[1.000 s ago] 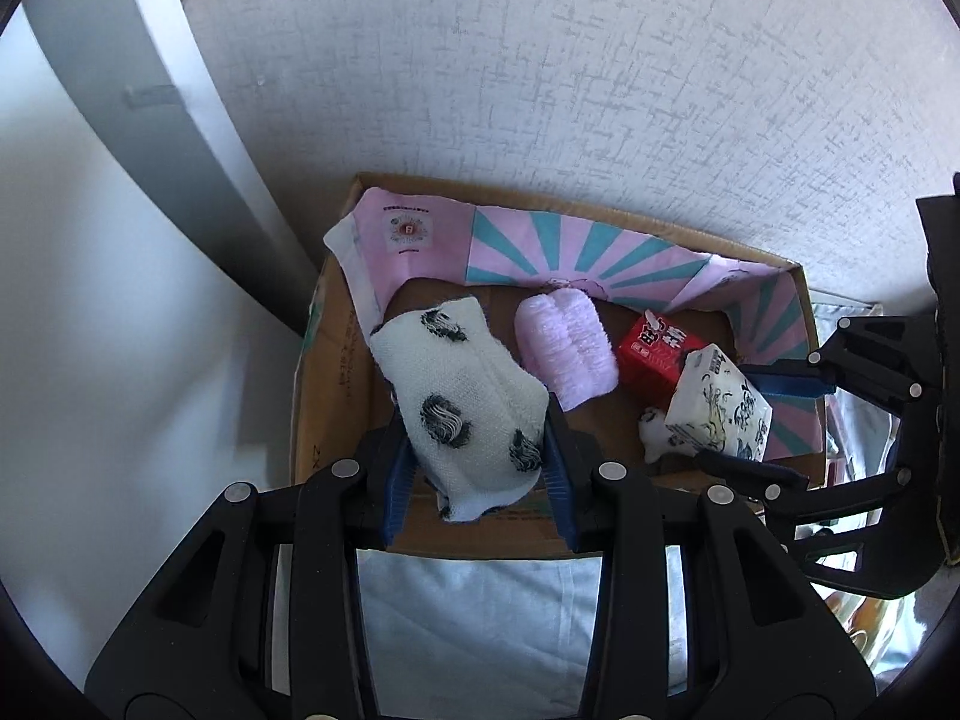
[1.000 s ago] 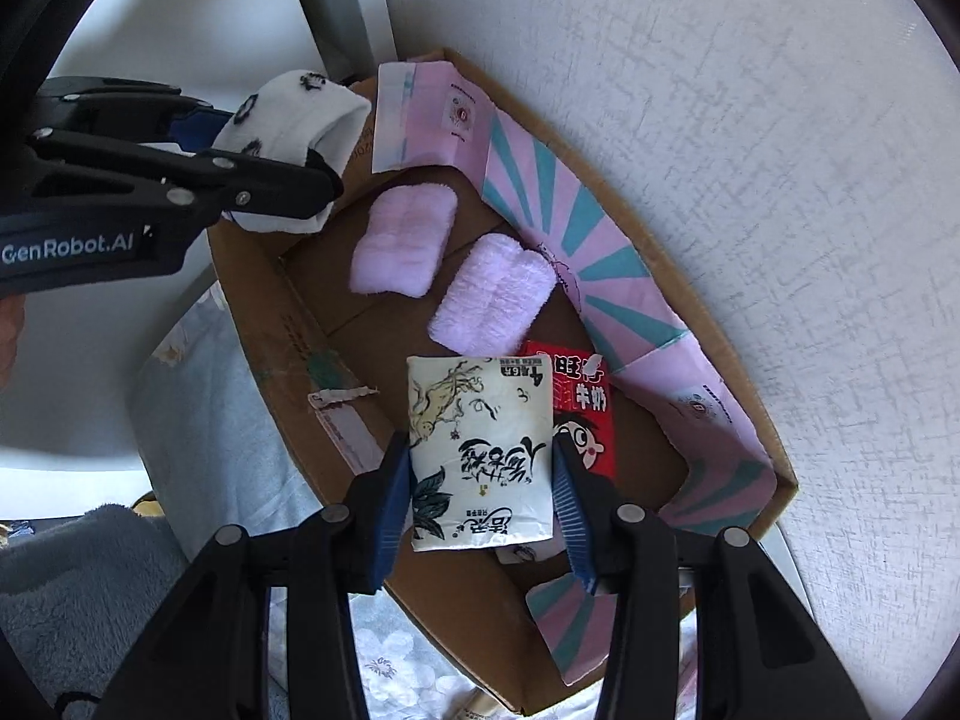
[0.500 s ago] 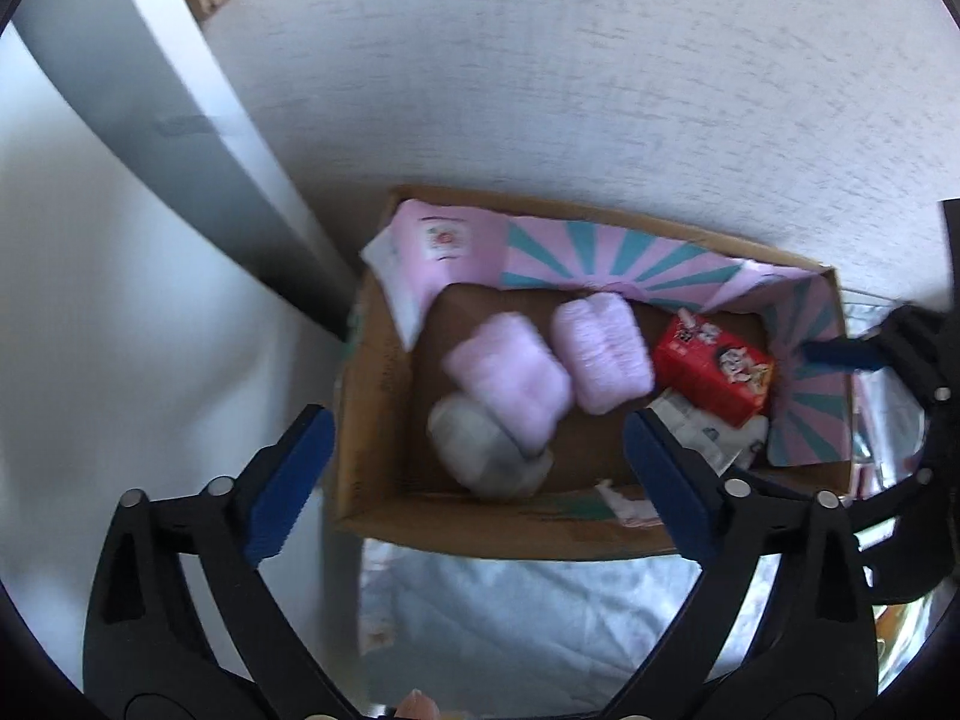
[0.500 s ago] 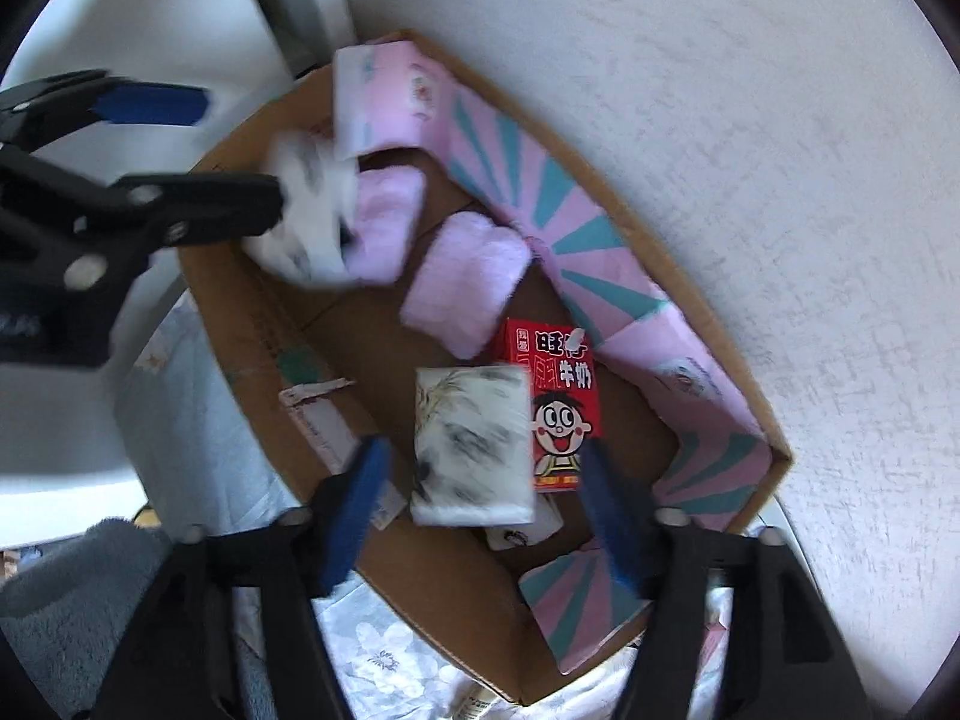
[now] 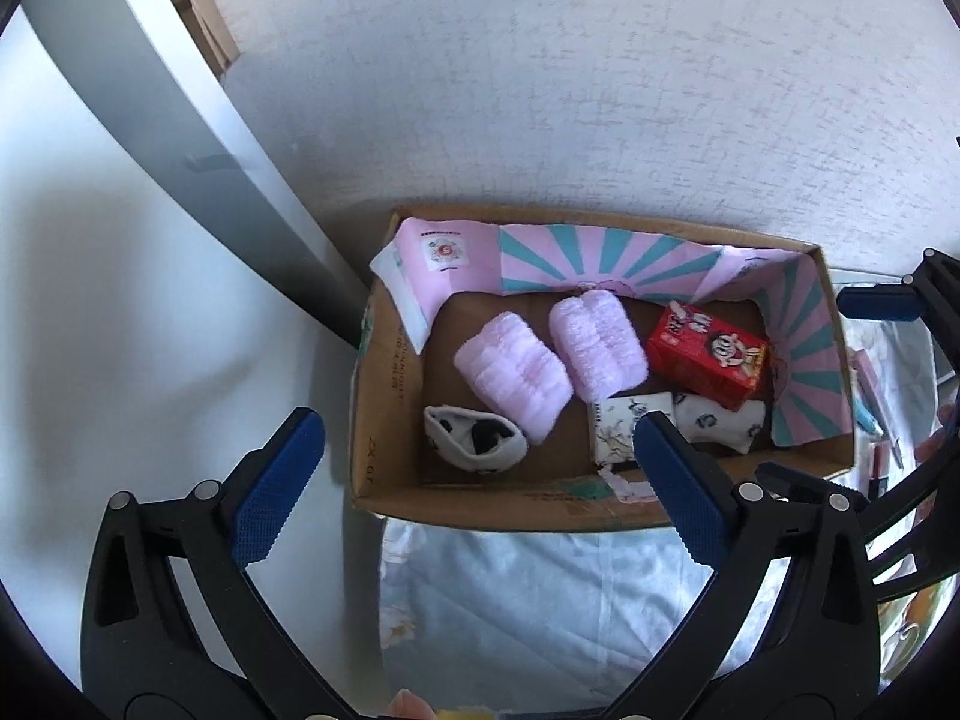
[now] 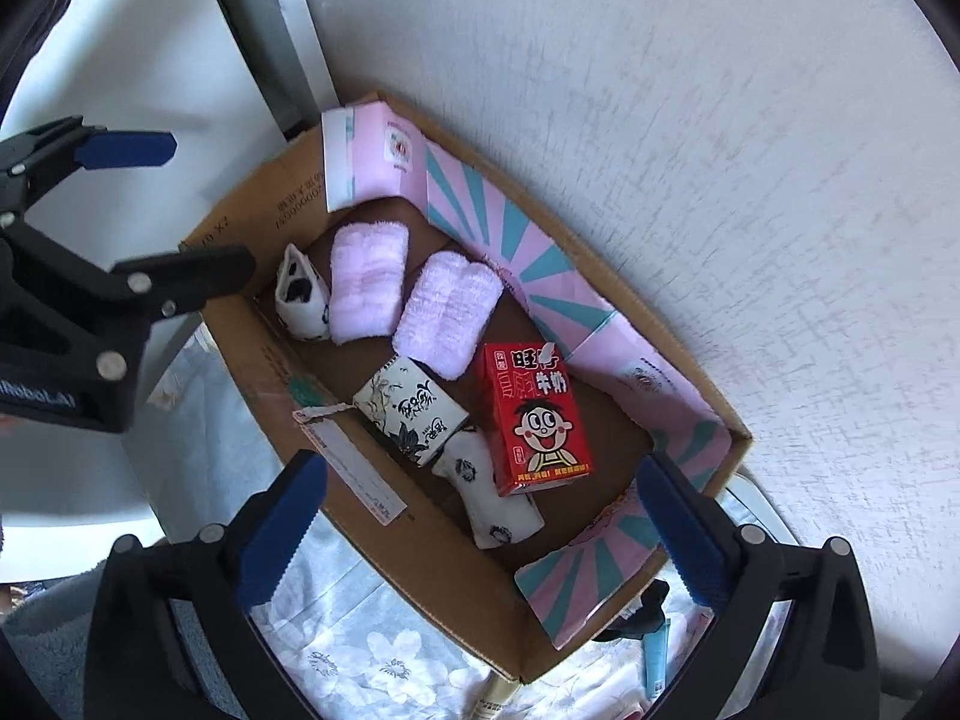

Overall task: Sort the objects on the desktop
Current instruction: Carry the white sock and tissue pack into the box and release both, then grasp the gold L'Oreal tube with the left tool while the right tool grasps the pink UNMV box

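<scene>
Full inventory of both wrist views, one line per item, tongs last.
cardboard box: 1, brown, pink-and-teal paper lining, against the wall
fluffy pink rolls: 2, pale pink, side by side at the box's far end
white patterned socks: 2, white with black marks; one beside the pink rolls, one partly under the carton
red drink carton: 1, red with cartoon face, lying flat in the box
tissue pack: 1, white with ink print, beside the carton
floral cloth: 1, pale blue-white, under the box
left tongs: 1, black with blue pads, open, empty
right tongs: 1, same, open, empty
</scene>
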